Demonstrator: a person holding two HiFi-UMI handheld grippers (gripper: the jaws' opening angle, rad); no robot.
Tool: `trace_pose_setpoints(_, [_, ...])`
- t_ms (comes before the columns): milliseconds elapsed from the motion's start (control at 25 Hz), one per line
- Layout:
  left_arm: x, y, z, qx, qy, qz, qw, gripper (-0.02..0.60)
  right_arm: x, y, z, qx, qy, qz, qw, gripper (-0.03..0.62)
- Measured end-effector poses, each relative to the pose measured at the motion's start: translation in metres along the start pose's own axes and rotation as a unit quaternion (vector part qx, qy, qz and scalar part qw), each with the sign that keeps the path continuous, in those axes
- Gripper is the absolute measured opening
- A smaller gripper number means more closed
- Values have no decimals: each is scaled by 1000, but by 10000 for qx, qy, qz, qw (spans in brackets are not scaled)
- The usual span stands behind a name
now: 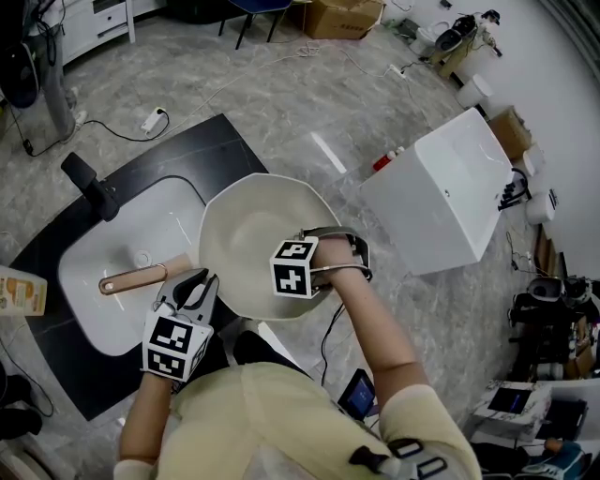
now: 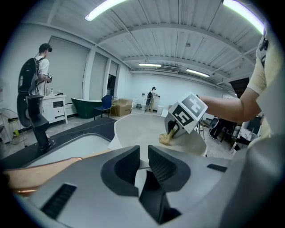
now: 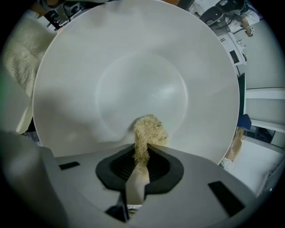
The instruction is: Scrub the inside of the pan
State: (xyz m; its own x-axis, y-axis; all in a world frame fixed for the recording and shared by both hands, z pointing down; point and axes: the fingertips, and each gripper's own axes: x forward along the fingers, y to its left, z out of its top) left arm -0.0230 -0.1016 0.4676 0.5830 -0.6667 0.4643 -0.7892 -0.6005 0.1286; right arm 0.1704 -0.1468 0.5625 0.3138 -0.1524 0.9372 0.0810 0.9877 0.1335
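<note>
My left gripper (image 1: 195, 286) clamps the stiff, probably slick pan (image 1: 246, 232) at its rim by the handle (image 1: 141, 277), while my right gripper (image 3: 141, 159) pinches the soft scrubber (image 3: 149, 128) against the pan's inside.

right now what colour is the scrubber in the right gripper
The scrubber is pale straw-tan; clearest in the right gripper view, against the white pan.

A white sink (image 1: 94, 314) is sitting in a black desk (image 1: 192, 155), with a black faucet (image 1: 91, 185) standing at its far edge. An orange carton (image 1: 21, 291) is lying near the desk's left end. A white cabinet (image 1: 441, 192) is standing on the grey floor (image 1: 281, 84) to the right. A cardboard box (image 1: 342, 17) is resting farther back.
</note>
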Motion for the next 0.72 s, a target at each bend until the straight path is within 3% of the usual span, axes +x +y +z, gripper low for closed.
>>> trace_pose_setpoints(400, [0, 0, -1, -16, -10, 28, 10000, 46, 3, -32, 13, 537, -315, -855, 9944, 57])
trace_pose_setpoints(720, [0, 0, 0, -40, -27, 39, 10000, 46, 2, -45, 21, 737, -503, -1137, 9895, 57])
